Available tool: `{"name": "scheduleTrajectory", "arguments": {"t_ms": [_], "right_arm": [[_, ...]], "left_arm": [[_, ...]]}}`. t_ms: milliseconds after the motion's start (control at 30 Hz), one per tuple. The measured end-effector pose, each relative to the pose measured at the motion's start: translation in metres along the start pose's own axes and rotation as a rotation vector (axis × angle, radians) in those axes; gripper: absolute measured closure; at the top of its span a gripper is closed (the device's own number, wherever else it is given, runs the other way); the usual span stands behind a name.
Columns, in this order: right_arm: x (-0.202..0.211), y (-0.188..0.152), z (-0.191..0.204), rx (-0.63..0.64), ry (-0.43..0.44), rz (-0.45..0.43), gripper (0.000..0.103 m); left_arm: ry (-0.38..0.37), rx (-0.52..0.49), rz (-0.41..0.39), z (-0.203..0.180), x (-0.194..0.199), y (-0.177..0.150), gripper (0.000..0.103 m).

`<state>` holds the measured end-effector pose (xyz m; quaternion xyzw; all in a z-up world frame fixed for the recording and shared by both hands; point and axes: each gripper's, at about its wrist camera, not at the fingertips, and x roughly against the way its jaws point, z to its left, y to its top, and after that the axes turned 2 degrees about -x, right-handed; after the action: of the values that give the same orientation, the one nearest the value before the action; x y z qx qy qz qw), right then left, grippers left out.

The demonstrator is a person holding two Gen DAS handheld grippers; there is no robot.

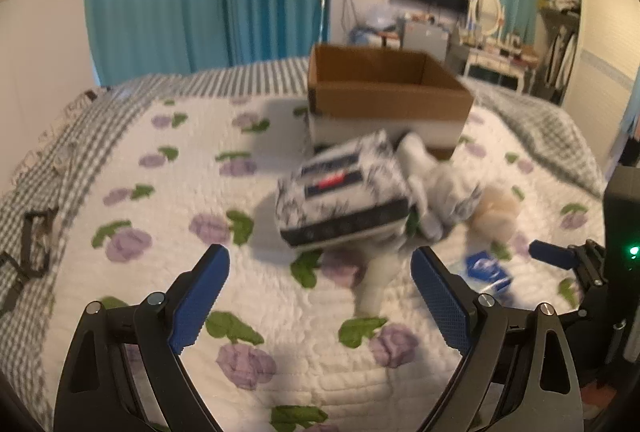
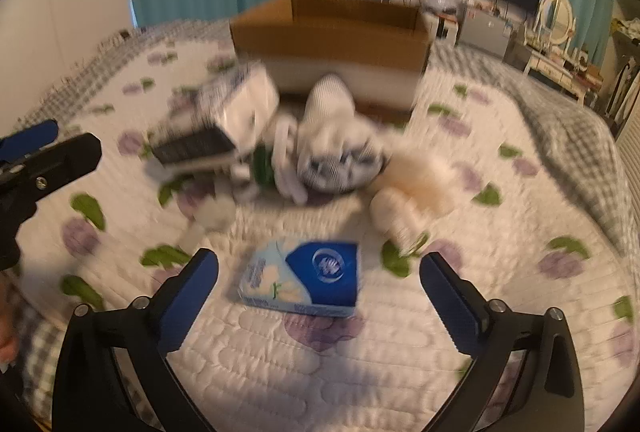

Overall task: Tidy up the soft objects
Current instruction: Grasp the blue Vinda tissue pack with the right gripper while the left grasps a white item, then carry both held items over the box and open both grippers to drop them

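Soft objects lay unsorted on floral quilt (image 2: 320,372): white patterned tissue pack (image 1: 344,192), blue tissue packet (image 2: 308,278), white socks (image 2: 332,136). Brown cardboard box (image 1: 384,88) interior mostly hidden, looked empty. Left gripper (image 1: 320,296) and right gripper (image 2: 320,300) both wide, holding nothing. Judged barely begun.

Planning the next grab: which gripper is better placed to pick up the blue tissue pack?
Right. The right gripper is open with the tissue pack lying directly ahead between its fingers. In the left wrist view the pack sits off to the side, and the left gripper faces the patterned pack instead.
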<state>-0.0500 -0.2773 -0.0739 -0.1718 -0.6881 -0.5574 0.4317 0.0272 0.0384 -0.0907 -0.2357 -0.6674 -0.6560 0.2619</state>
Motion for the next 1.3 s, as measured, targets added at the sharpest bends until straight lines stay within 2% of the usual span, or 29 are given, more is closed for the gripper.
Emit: {"name": "scheduleTrajectory", "arguments": {"t_ms": [200,267,500,633,667,733,833,933,1033,1300], "right_arm": [[-0.027,-0.004,-0.005,-0.033,0.042,0.072,0.016],[-0.031,-0.004,-0.007,-0.046,0.086,0.087,0.026],[-0.014,0.006,-0.033,-0.105,0.042,0.014,0.028],[-0.011,0.01,-0.049,-0.157,0.072,0.003,0.028],[-0.01,0.01,-0.051,-0.162,0.073,0.001,0.028],[-0.01,0.011,-0.054,-0.163,0.069,-0.003,0.028],[-0.014,0.013,-0.052,-0.158,0.067,0.0,0.028],[-0.017,0.013,-0.054,-0.157,0.067,0.009,0.028],[-0.02,0.012,-0.054,-0.158,0.069,0.016,0.028],[-0.003,0.011,-0.051,-0.163,0.072,-0.01,0.028]], "left_arm": [[0.007,-0.029,0.077,-0.007,-0.027,-0.01,0.01],[0.005,-0.044,0.091,-0.011,-0.034,-0.011,0.01],[-0.012,-0.07,0.147,-0.028,-0.059,-0.015,0.012],[-0.001,-0.115,0.161,-0.043,-0.074,-0.015,0.012],[-0.014,-0.113,0.166,-0.046,-0.08,-0.015,0.014],[-0.041,-0.1,0.187,-0.048,-0.09,-0.014,0.037],[-0.047,-0.088,0.218,-0.049,-0.104,-0.014,0.049],[-0.068,-0.107,0.208,-0.055,-0.105,-0.015,0.064],[-0.074,-0.145,0.198,-0.06,-0.102,-0.017,0.074],[-0.131,-0.096,0.193,-0.05,-0.079,-0.018,0.076]]}}
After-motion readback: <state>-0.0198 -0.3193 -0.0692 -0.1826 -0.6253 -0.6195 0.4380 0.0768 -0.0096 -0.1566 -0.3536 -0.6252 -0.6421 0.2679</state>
